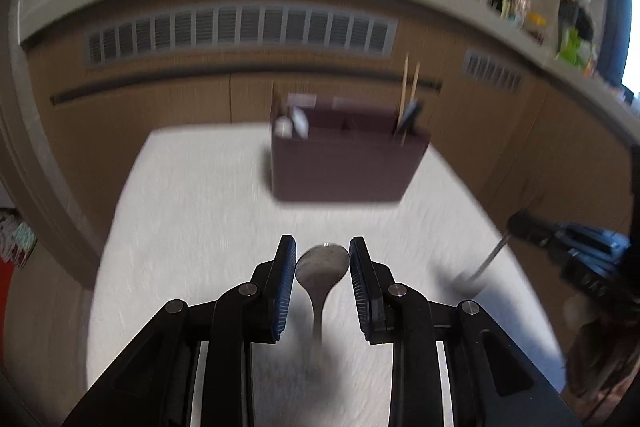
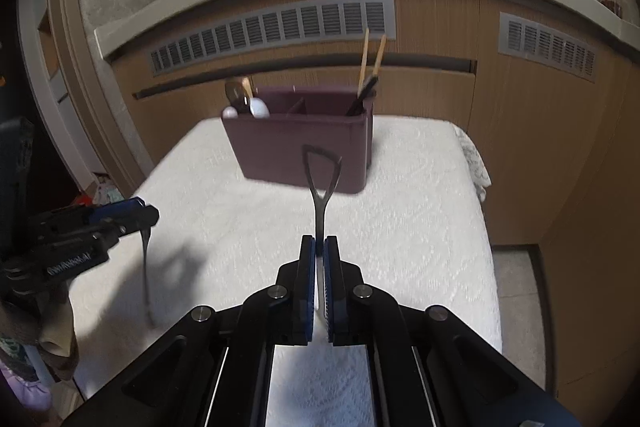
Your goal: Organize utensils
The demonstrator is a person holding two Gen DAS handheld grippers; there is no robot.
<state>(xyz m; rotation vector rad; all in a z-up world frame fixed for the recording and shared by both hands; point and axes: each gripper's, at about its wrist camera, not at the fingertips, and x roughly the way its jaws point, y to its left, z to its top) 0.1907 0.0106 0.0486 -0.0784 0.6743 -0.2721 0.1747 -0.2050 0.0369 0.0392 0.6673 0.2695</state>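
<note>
The left gripper [image 1: 322, 259] hangs above the white cloth [image 1: 200, 227], jaws pinching a spoon [image 1: 321, 269] by its bowl. The right gripper [image 2: 319, 251] points level, narrow jaws clamping a metal utensil [image 2: 321, 183] whose looped end reaches toward the maroon caddy [image 2: 296, 151] just ahead.

Holder [image 1: 340, 163] contents motion-blurred

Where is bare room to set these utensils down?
The white textured cloth is bare in front of the maroon plastic organizer and to its right. Its middle compartment looks free; the left is crowded with spoons, the right holds wooden chopsticks.
</note>
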